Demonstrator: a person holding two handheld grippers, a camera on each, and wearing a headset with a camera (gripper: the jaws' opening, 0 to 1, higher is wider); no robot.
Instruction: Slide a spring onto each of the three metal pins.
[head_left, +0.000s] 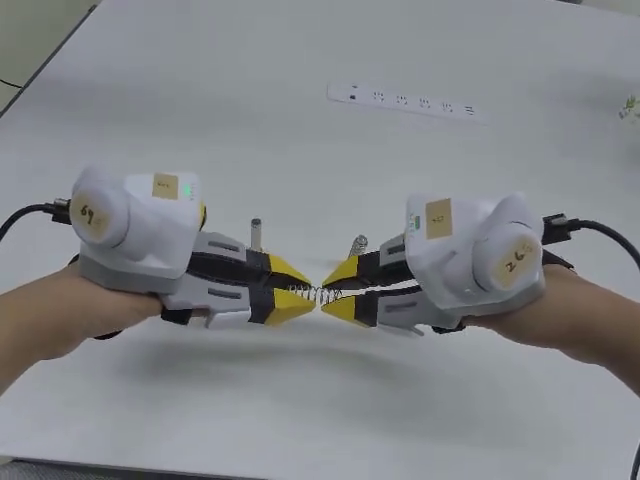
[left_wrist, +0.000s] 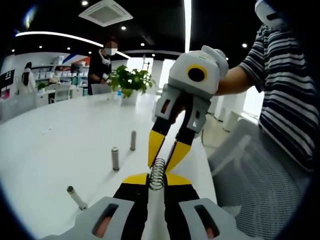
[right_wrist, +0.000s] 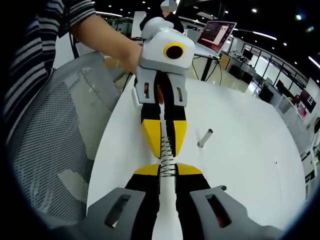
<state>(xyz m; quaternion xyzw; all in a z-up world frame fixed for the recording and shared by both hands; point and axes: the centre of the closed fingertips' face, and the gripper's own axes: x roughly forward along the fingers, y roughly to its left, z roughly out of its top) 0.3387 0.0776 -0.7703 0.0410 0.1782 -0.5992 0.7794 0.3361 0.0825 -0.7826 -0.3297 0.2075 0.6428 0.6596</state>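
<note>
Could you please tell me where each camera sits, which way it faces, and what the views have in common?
Head view: on the headset, looking forward and down at the white table; left gripper, right gripper and the person's forearms show.
Left gripper view: on the left gripper, looking along its jaws at the right gripper and three pins; a striped sleeve shows.
Right gripper view: on the right gripper, facing the left gripper; the striped sleeve shows.
Shared: all three show the spring gripped between both grippers.

A white surface (head_left: 300, 400) carries a white power strip (head_left: 405, 101) toward its far side and three small metal pins (left_wrist: 115, 158), one tilted.
</note>
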